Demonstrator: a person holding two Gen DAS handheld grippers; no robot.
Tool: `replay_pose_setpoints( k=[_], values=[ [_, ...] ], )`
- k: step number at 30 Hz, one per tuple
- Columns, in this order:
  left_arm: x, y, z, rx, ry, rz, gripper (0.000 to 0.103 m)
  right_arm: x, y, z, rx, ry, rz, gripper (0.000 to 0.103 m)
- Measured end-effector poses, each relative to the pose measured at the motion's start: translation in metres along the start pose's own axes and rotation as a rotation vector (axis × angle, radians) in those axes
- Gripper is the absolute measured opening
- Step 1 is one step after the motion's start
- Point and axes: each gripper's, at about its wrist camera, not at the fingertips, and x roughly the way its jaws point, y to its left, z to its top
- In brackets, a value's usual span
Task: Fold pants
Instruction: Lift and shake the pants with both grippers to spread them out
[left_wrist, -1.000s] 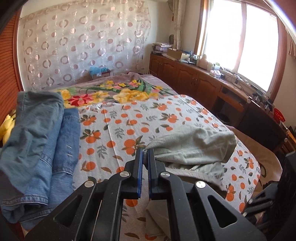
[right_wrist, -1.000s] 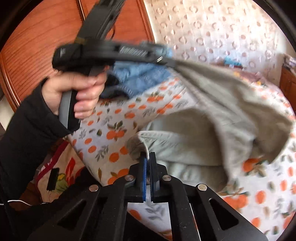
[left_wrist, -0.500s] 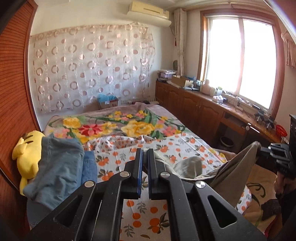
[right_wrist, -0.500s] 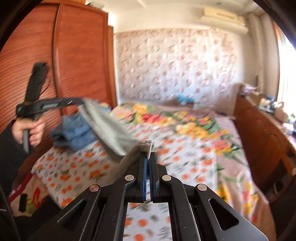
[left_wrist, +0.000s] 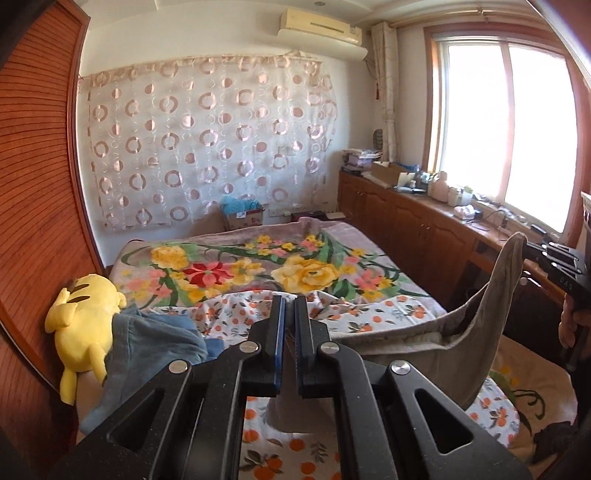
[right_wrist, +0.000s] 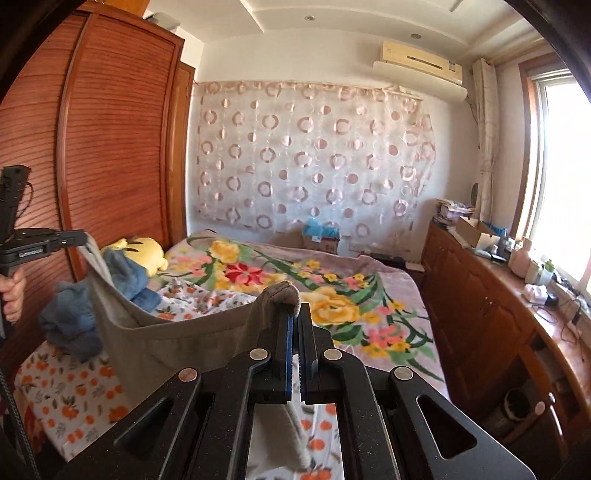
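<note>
Right wrist view: my right gripper (right_wrist: 294, 334) is pinching a bunched corner of the grey-olive cotton pants (right_wrist: 177, 343), and the waist edge runs off to its left to my left gripper (right_wrist: 68, 237), which is clamped on the other corner. In the left wrist view my left gripper (left_wrist: 289, 341) shows its jaws pressed nearly together; grey cloth lies just beneath them and stretches away to my right gripper (left_wrist: 533, 251) at the far right. The pants (left_wrist: 476, 347) hang between the two, their lower part trailing on the orange-print bed sheet (left_wrist: 369, 314).

The risk, I judge, is the small bite on each corner: a sharp shake could pull the fabric free, or the legs could settle twisted. The pile of blue denim jeans (right_wrist: 70, 317) below my left gripper could also snag the swinging cloth.

A second ago the pants lay crumpled on the bed; both grippers have since risen, the edge is pulled out and the cameras look across the room.
</note>
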Motion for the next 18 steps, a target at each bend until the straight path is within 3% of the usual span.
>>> replay_pose_setpoints(
  k=[4, 9, 13, 18],
  values=[
    [-0.002, 0.004, 0.026, 0.002, -0.048, 0.023, 0.005, 0.021, 0.027, 0.030, -0.003, -0.031, -0.047, 0.002],
    [-0.044, -0.005, 0.031, 0.017, -0.133, 0.025, 0.005, -0.009, 0.046, 0.047, 0.008, -0.161, -0.041, 0.002],
    [-0.059, -0.001, -0.005, -0.003, -0.118, 0.016, 0.005, -0.027, 0.057, 0.007, 0.017, -0.140, -0.001, 0.002],
    [-0.048, -0.002, -0.097, -0.046, 0.002, -0.003, 0.005, -0.031, 0.060, -0.090, 0.047, 0.014, 0.068, 0.002]
  ],
)
